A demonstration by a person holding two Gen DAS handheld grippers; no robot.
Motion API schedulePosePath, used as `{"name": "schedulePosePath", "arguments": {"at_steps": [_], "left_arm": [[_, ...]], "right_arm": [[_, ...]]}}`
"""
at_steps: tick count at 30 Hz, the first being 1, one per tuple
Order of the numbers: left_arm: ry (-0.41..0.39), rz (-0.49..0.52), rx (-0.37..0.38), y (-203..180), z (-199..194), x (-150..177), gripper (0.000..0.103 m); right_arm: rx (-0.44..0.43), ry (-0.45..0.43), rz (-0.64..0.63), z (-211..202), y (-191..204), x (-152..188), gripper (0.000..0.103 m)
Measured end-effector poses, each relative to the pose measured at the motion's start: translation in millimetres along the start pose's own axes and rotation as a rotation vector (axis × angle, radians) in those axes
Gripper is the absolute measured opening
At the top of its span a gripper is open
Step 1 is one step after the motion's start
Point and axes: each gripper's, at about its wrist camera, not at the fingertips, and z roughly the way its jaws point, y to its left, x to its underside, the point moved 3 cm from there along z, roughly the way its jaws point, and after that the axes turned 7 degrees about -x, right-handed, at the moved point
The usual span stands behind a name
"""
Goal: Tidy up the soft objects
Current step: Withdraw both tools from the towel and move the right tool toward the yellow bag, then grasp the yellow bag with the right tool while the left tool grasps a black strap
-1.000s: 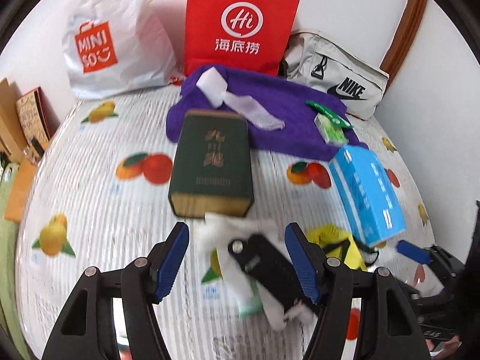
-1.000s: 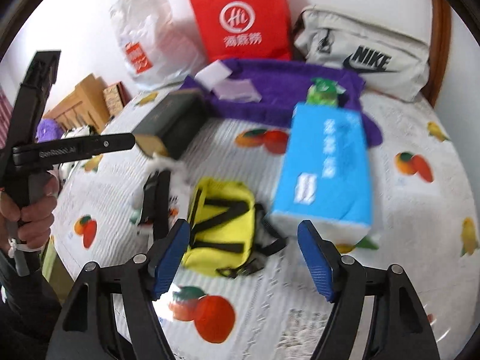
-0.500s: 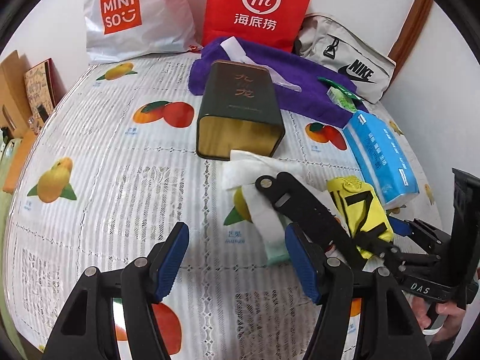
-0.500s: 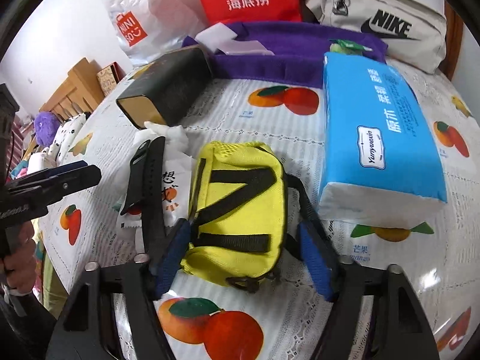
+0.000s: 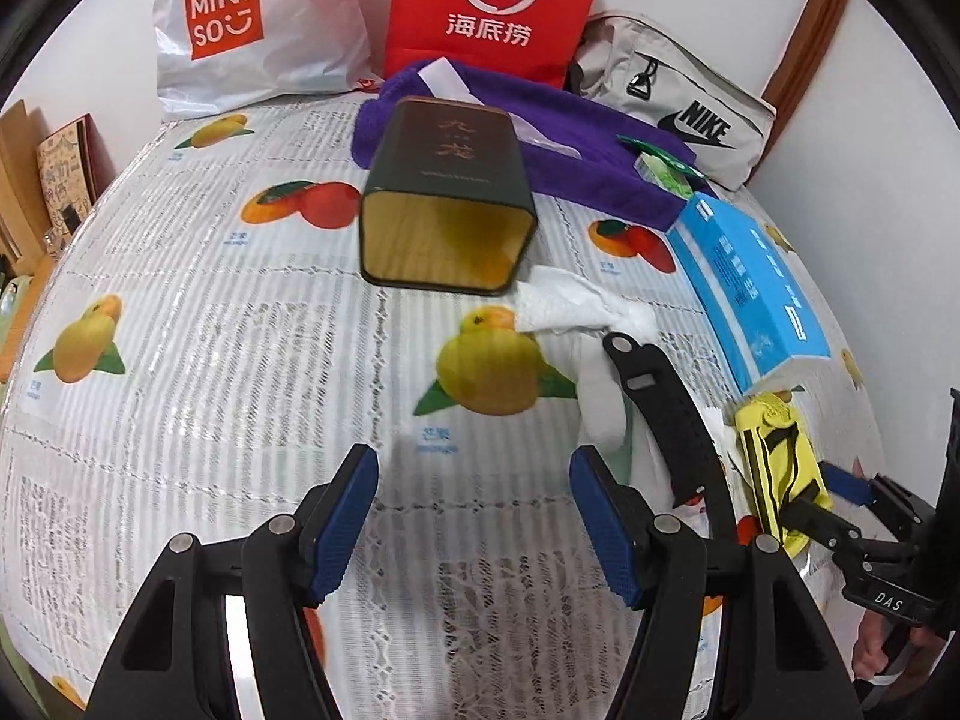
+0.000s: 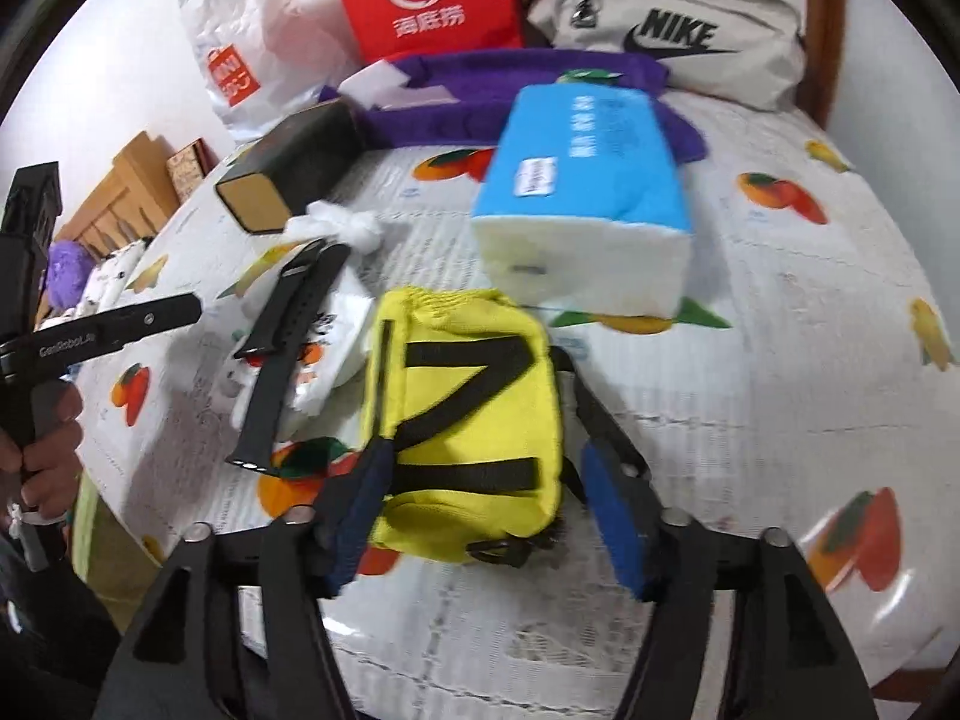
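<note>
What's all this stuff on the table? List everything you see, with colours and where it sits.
Tablecloth: 1, white with fruit prints, covers the table.
Yellow pouch: 1, yellow with black straps, near edge, between the right gripper's fingers.
Tissue pack: 1, blue, behind the pouch.
Watch strap: 1, black, left of the pouch, on white packets.
Tin: 1, dark green, centre, on its side.
Crumpled tissue: 1, white, by the tin's mouth.
Towel: 1, purple, at the back.
Red bag: 1, against the wall.
Miniso bag: 1, white, back left.
Nike bag: 1, grey, back right.
Left gripper: open, over bare cloth.
Right gripper: open, astride the pouch.
</note>
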Motion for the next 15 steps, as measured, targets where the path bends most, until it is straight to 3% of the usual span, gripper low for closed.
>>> {"name": "schedulePosePath", "arguments": {"at_steps": [4, 6, 10, 11, 14, 15], "left_arm": [[0.002, 0.015, 0.004, -7.0, -0.5, 3.4, 0.065], [-0.002, 0.021, 0.004, -9.5, -2.7, 4.7, 0.065], [-0.004, 0.033, 0.013, -15.8, -4.2, 6.1, 0.065], [-0.005, 0.039, 0.015, -19.1, -4.0, 6.5, 0.065], [-0.002, 0.061, 0.031, -28.3, -1.8, 7.5, 0.065], [-0.002, 0.064, 0.04, -31.5, -0.9, 7.6, 0.065]], "right_arm": [[-0.027, -0.024, -0.008, -3.1, 6.3, -1.1, 0.076], [-0.036, -0.029, -0.035, -0.3, 14.6, -2.5, 0.087], [0.031, -0.025, -0.099, 16.5, 24.0, -4.7, 0.091], [0.045, -0.027, -0.105, 20.4, 23.6, -4.8, 0.089], [0.038, -0.026, -0.086, 25.2, 16.5, -5.8, 0.062], [0.019, -0.038, -0.074, 22.6, 14.5, -6.8, 0.06]]}}
